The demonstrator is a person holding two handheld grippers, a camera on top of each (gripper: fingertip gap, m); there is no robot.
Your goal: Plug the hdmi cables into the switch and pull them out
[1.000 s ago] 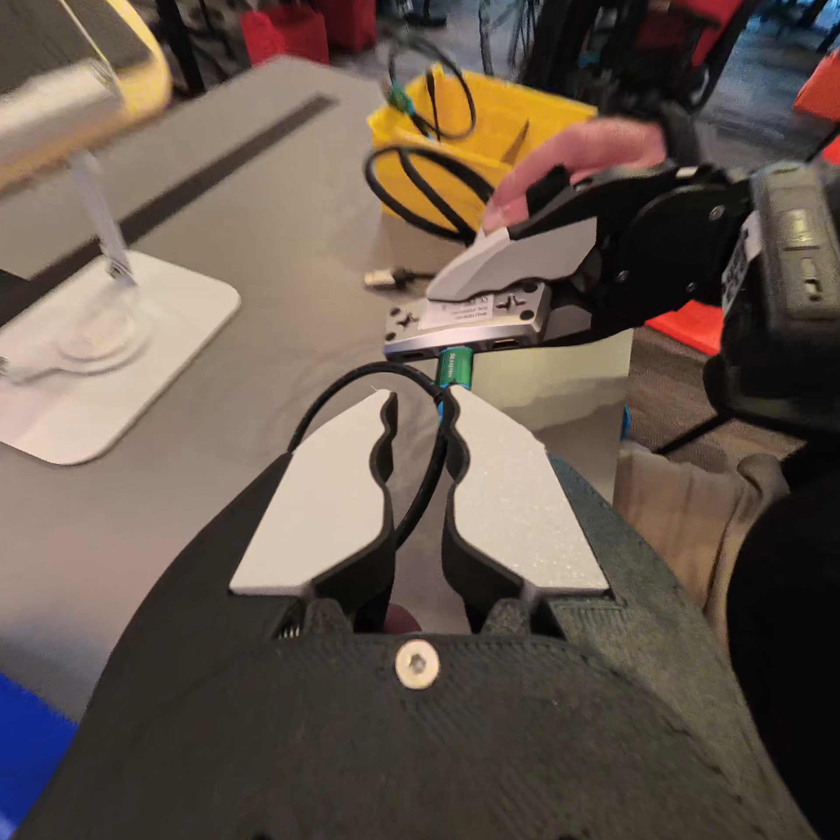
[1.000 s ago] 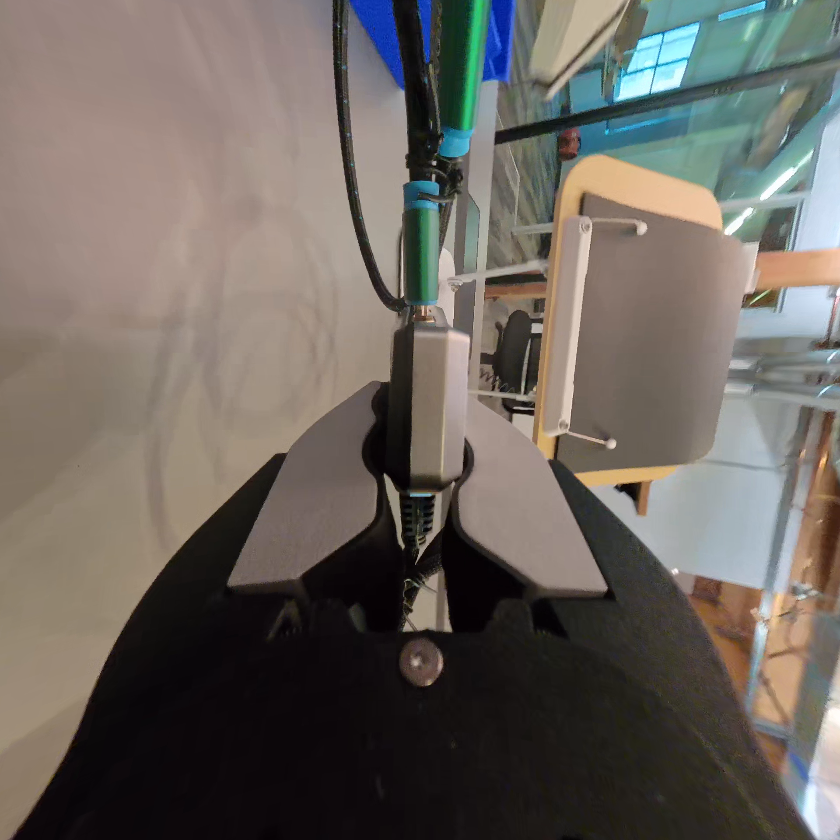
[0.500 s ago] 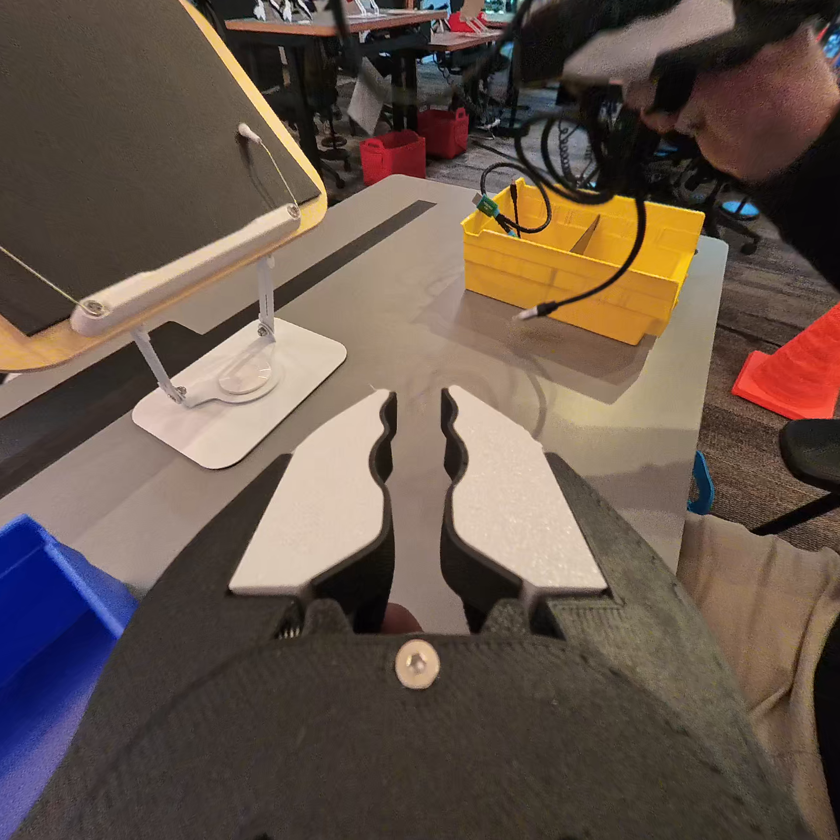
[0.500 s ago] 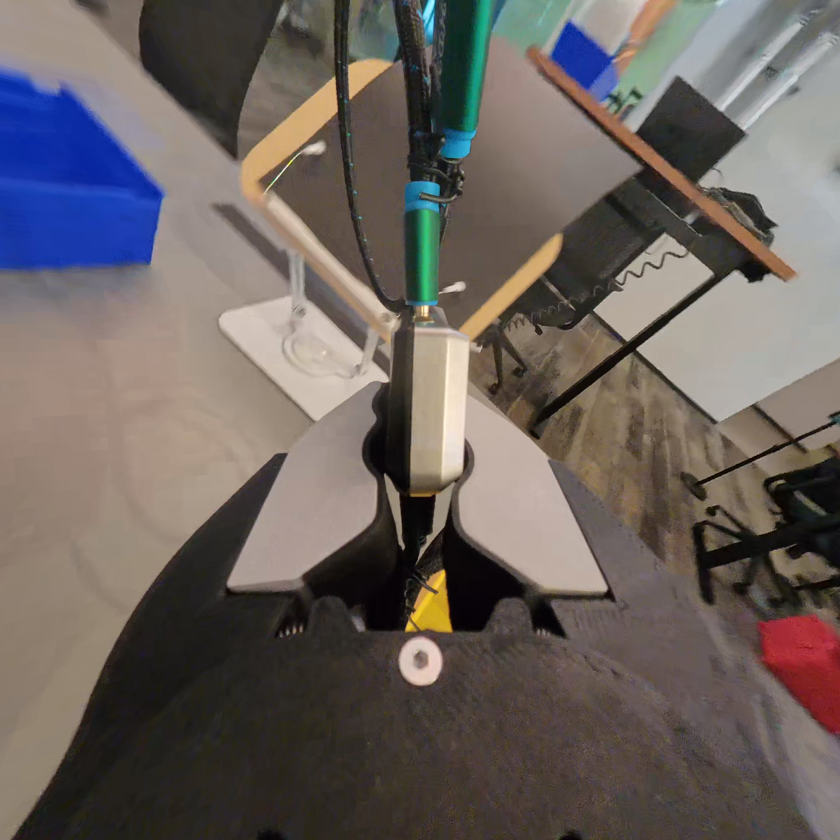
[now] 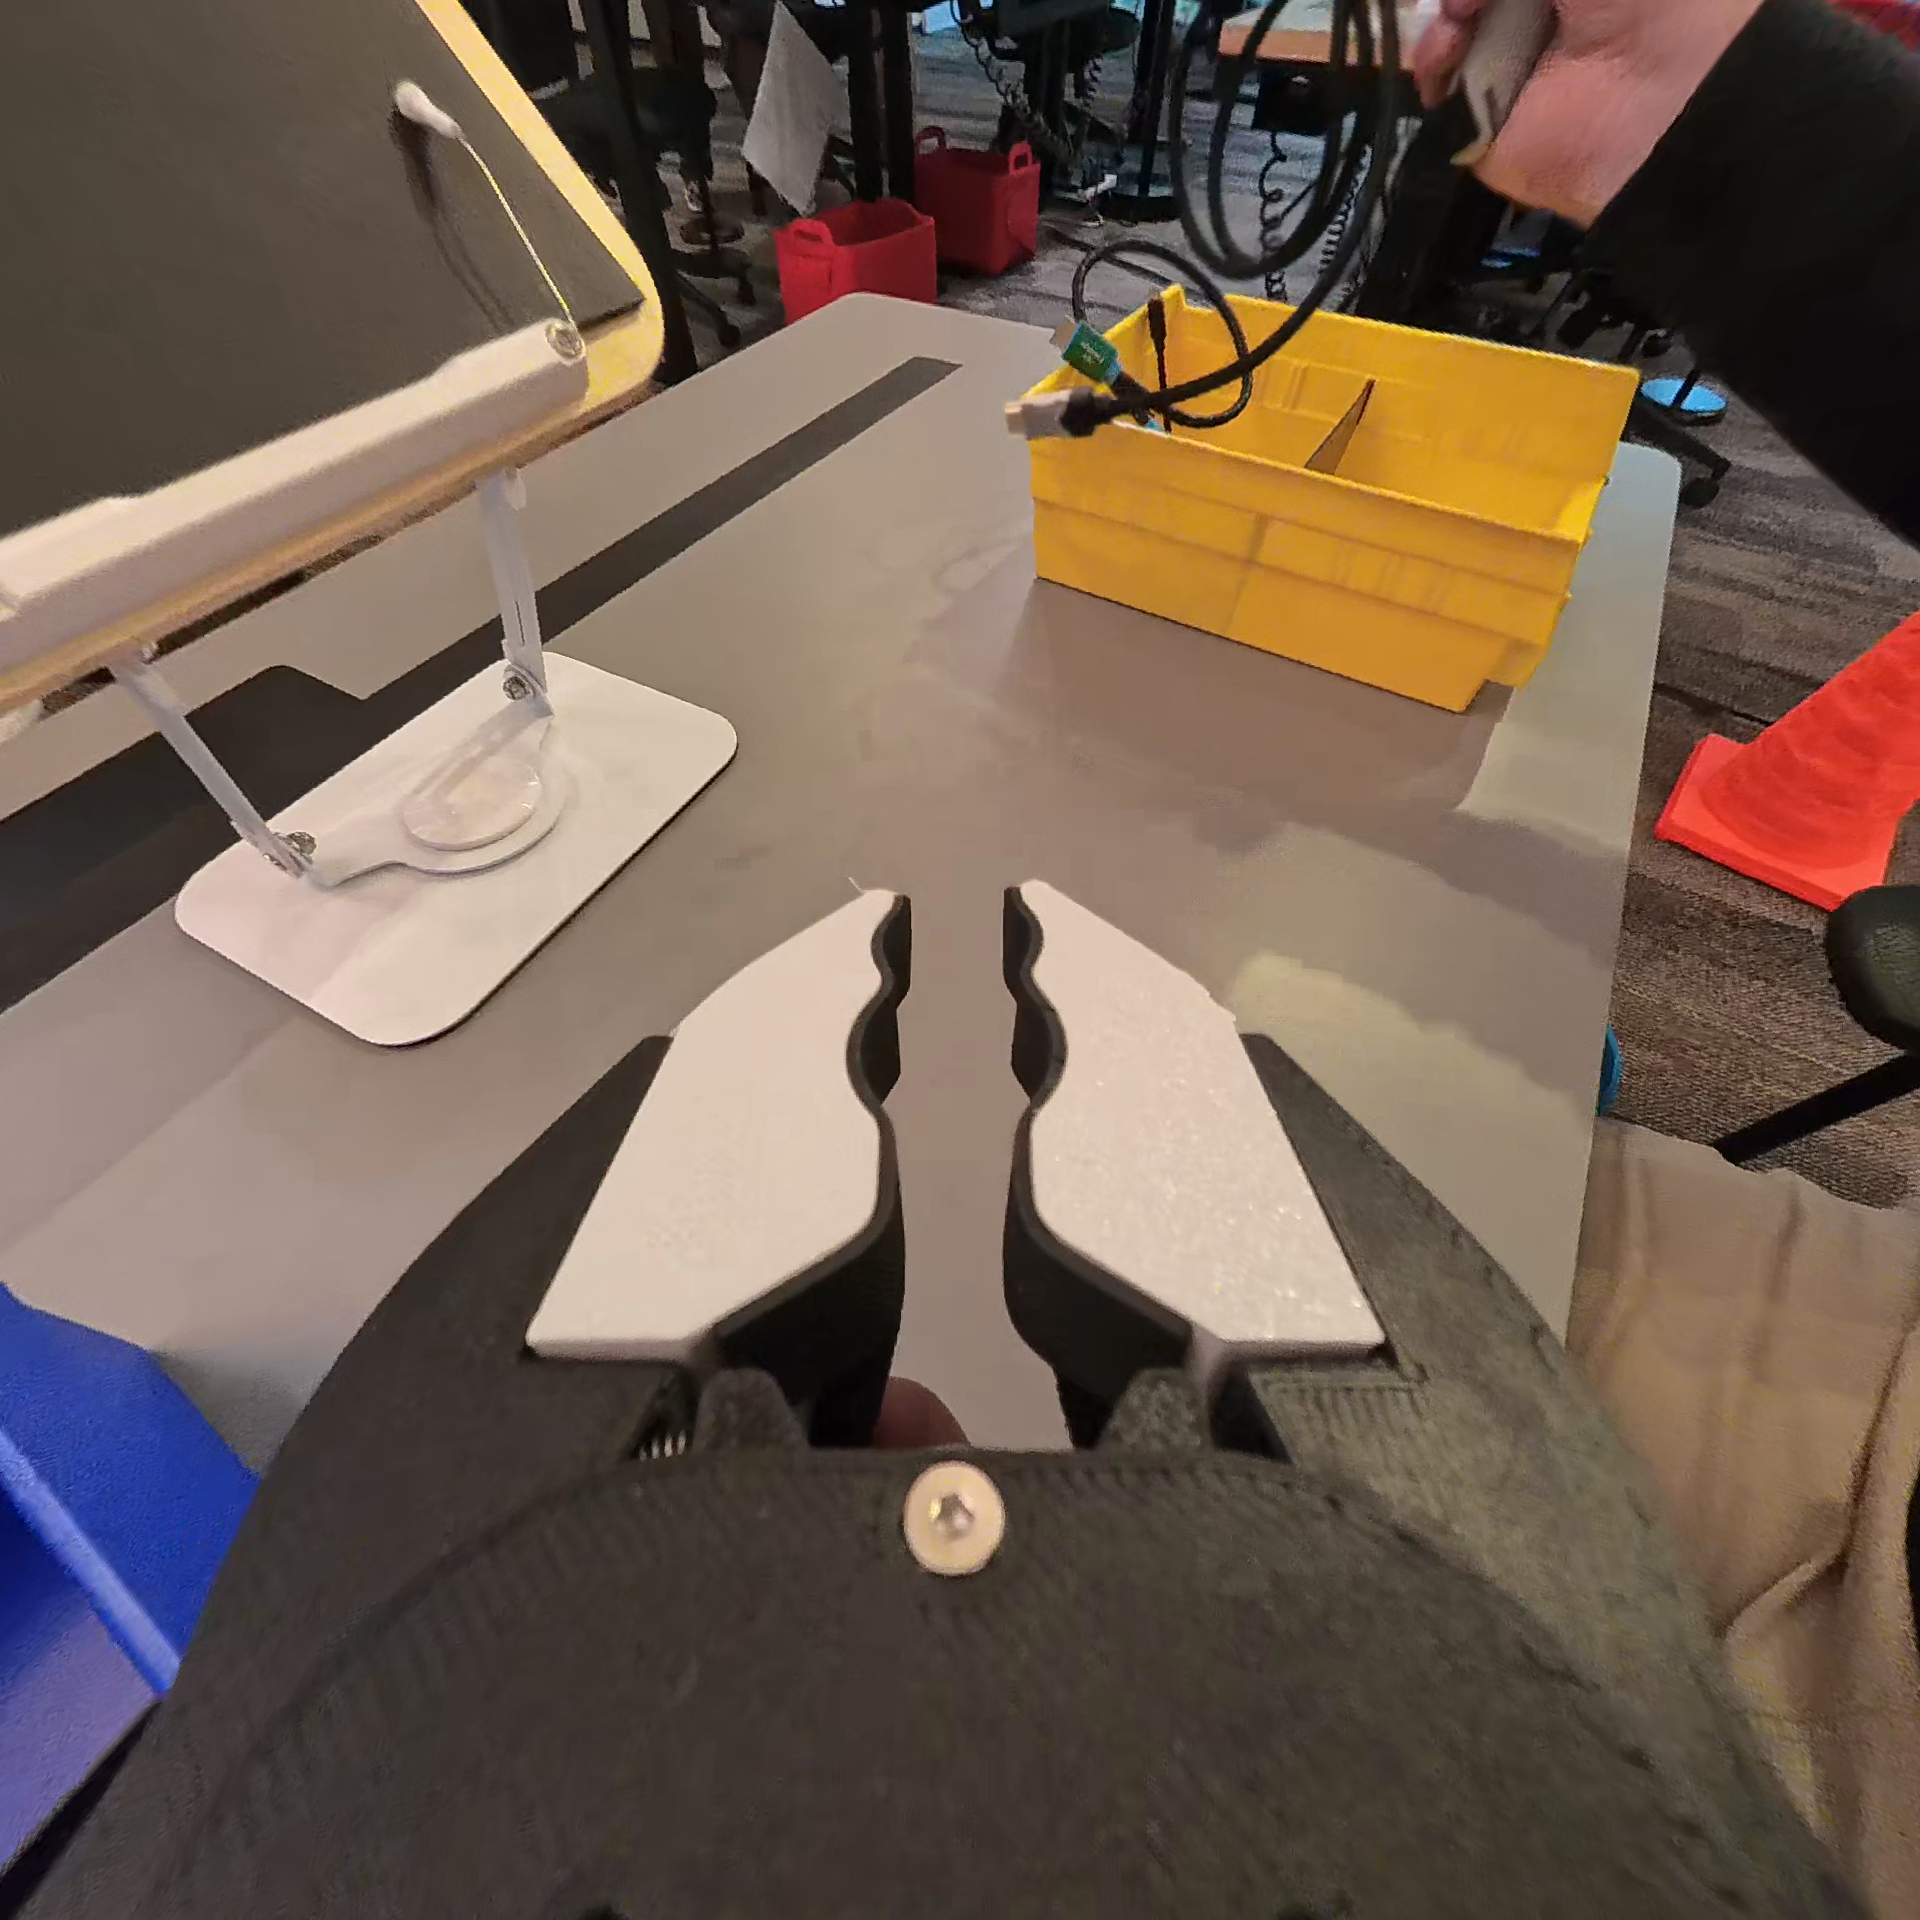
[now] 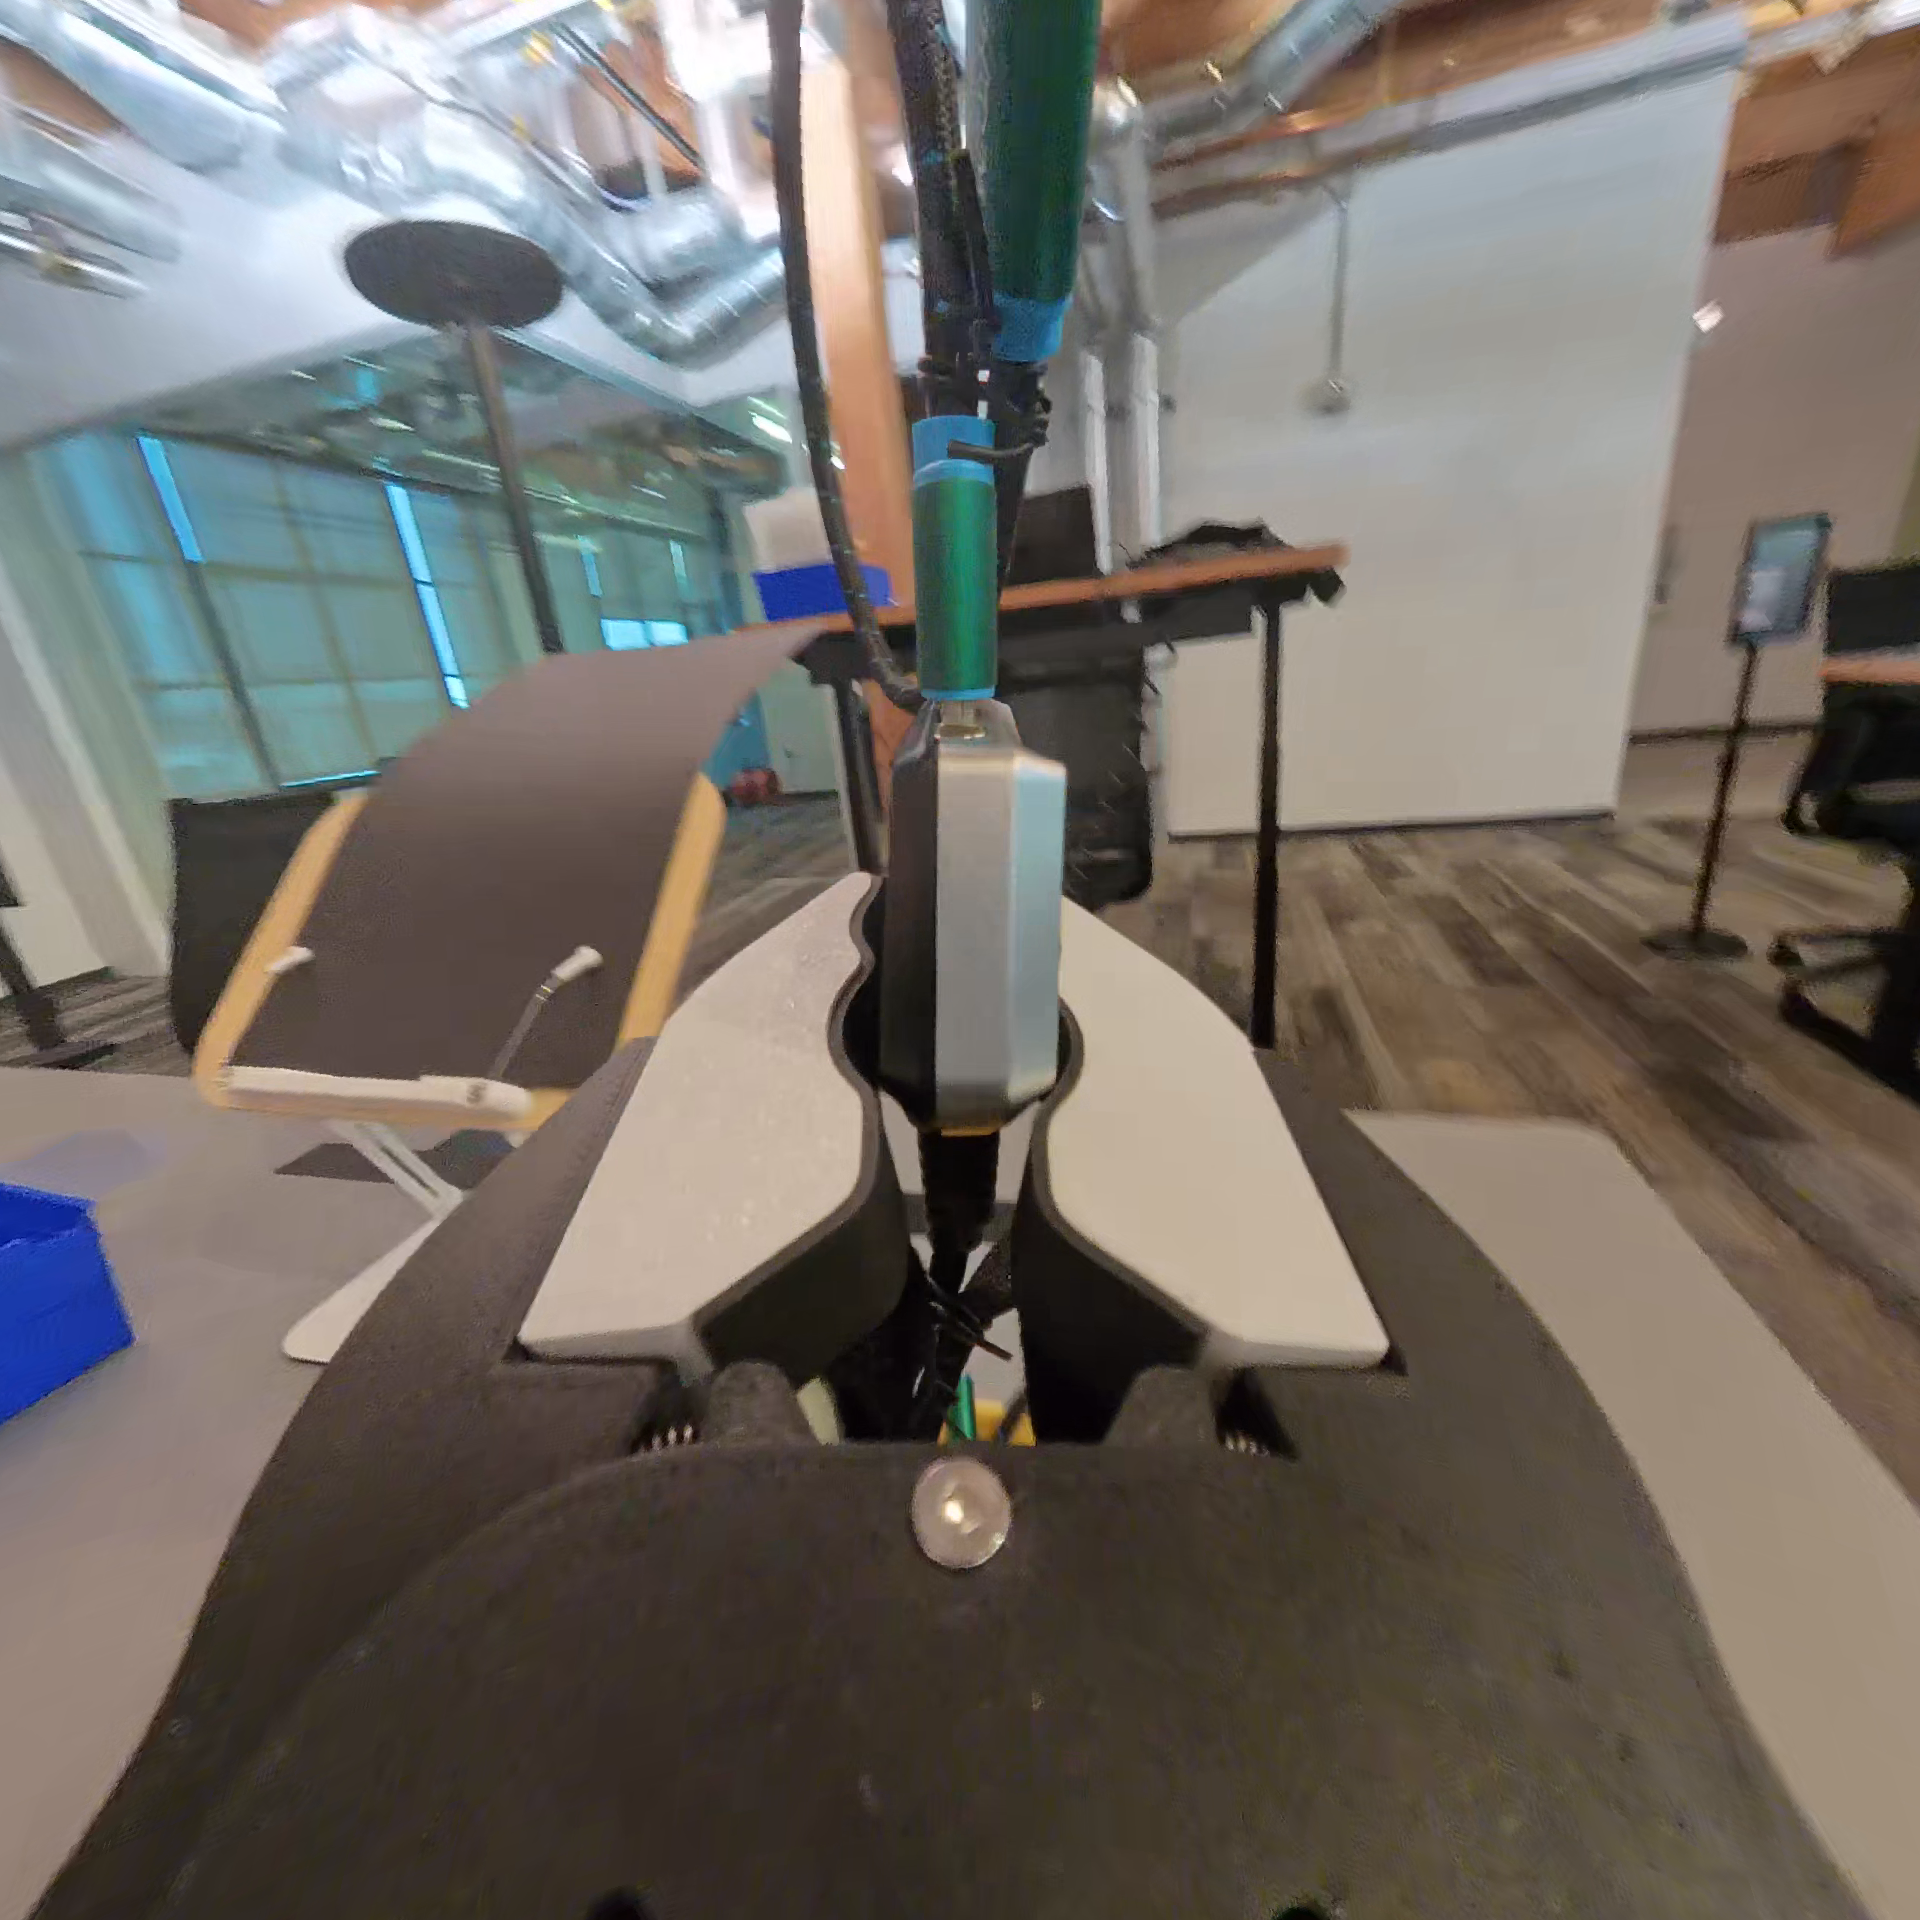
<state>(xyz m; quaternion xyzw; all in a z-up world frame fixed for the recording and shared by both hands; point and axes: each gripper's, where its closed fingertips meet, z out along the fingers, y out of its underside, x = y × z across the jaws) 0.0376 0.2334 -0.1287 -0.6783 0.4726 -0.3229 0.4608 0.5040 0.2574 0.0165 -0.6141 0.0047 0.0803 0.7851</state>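
Observation:
My right gripper (image 6: 961, 920) is shut on the grey hdmi switch (image 6: 992, 914) and holds it up in the air. A green hdmi plug (image 6: 954, 582) sits in the switch's far end, and a second green plug (image 6: 1034, 156) and black braided cables (image 6: 805, 312) run beyond it. In the left wrist view a hand (image 5: 1579, 114) holds that gripper at the top right, and black cables (image 5: 1299, 301) hang from it into the yellow bin (image 5: 1320, 540). A silver plug (image 5: 1039, 416) and a green plug (image 5: 1089, 353) rest at the bin's rim. My left gripper (image 5: 956, 914) is slightly open and empty above the grey table (image 5: 1039, 748).
A tilted dark board on a stand (image 5: 260, 312) with a white base plate (image 5: 436, 831) stands at the left. A blue bin (image 5: 62, 1507) is at the near left. An orange cone (image 5: 1808, 790) stands on the floor beyond the table's right edge. Tip to tip, the grippers are about 50 cm apart.
The black cable that ran between my left fingers is gone and that gripper has drawn back from the switch. My right gripper has lifted the switch and cables up toward the yellow bin.

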